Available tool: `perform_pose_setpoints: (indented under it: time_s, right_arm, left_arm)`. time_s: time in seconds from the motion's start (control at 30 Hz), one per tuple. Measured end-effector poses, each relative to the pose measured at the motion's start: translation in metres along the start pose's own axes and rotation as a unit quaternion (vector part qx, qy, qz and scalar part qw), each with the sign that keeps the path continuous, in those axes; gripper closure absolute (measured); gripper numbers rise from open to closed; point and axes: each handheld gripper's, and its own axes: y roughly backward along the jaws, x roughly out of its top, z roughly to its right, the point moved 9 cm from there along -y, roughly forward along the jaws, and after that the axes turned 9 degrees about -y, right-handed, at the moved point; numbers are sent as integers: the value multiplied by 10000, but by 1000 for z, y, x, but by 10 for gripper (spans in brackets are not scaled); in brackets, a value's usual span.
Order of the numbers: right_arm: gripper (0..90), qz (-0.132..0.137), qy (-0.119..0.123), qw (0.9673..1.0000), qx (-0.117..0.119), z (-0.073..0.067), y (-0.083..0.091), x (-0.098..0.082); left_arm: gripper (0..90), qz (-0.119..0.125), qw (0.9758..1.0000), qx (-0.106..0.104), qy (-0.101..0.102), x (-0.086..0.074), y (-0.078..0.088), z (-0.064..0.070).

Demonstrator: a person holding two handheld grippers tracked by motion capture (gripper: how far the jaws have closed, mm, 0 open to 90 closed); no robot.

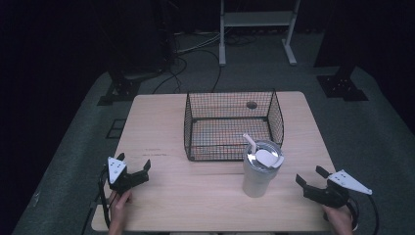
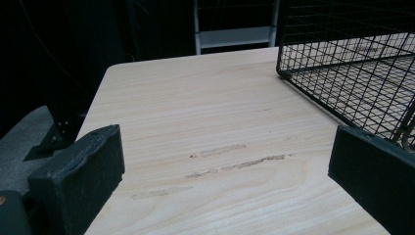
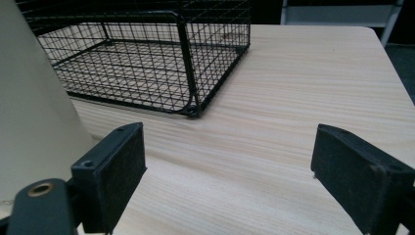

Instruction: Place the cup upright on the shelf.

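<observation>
Pale wood counter point(image 1: 195, 196): tall cream steel tumbler point(image 1: 257, 178) w/ lid, prob. heavy, slick; grab mid-body. Left claw point(image 1: 133, 165) & right claw point(image 1: 309, 176) both open, empty.

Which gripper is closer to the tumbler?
The right gripper: the tumbler stands just off its left jaw, while the left gripper sits across the table.

tumbler point(image 1: 260, 171) before wire basket point(image 1: 230, 125)
</observation>
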Motion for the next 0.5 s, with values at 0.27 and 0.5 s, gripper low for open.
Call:
perform_pose_setpoints:
  time_s: [0.27, 0.5]
  right_arm:
    - [121, 1, 52, 9998, 167, -7, 4, 4]
    - [121, -80, 180, 9991, 383, -17, 8, 6]
  left_arm:
    - [0, -17, 10000, 5, -3, 0, 0, 0]
    - [0, -18, 10000, 6, -4, 0, 0, 1]
